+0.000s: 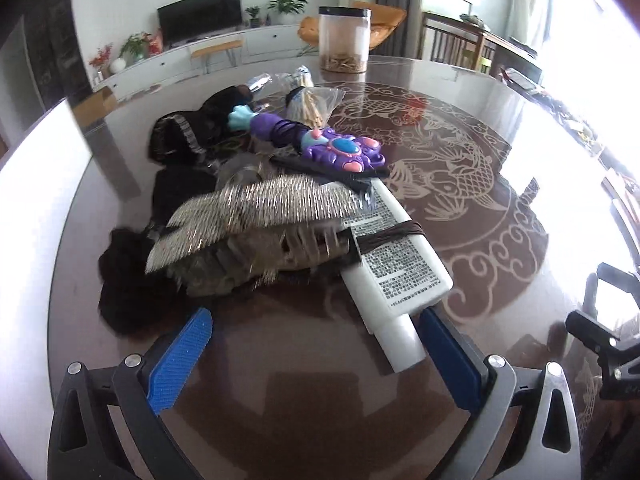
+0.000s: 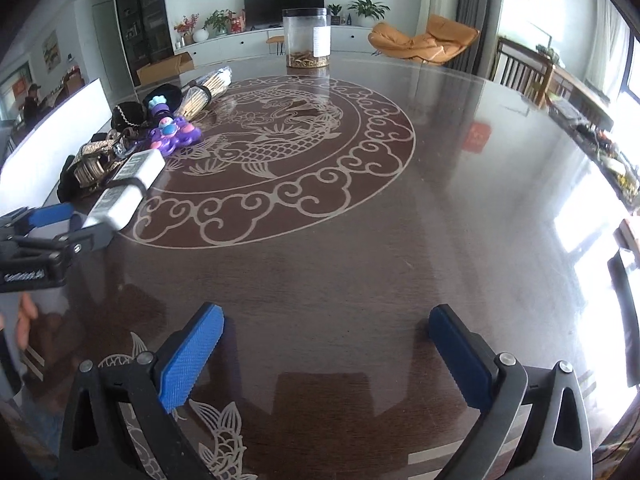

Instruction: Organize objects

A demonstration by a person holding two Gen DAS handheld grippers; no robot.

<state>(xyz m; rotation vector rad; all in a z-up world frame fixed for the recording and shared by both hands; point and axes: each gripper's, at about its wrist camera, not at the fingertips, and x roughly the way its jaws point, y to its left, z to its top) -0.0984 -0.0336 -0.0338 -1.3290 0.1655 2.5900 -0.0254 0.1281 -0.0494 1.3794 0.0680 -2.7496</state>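
A pile of objects lies on the dark round table point(image 1: 500, 184): a white bottle point(image 1: 396, 256) with a brown band, a purple toy point(image 1: 340, 148), a silver fringed piece point(image 1: 256, 208), black cloth point(image 1: 132, 292) and a bag of wooden sticks point(image 1: 312, 108). My left gripper point(image 1: 316, 344) is open, its fingers either side of the bottle's cap end, not closed on it. It also shows in the right wrist view point(image 2: 68, 220) next to the white bottle point(image 2: 128, 184). My right gripper point(image 2: 326, 344) is open and empty over bare table, to the right of the pile.
A clear plastic jar point(image 1: 344, 40) with a black lid stands at the table's far edge; it also shows in the right wrist view point(image 2: 307, 38). The table point(image 2: 440, 240) has a pale fish pattern inlaid. An orange chair point(image 2: 424, 42) and cabinets stand beyond.
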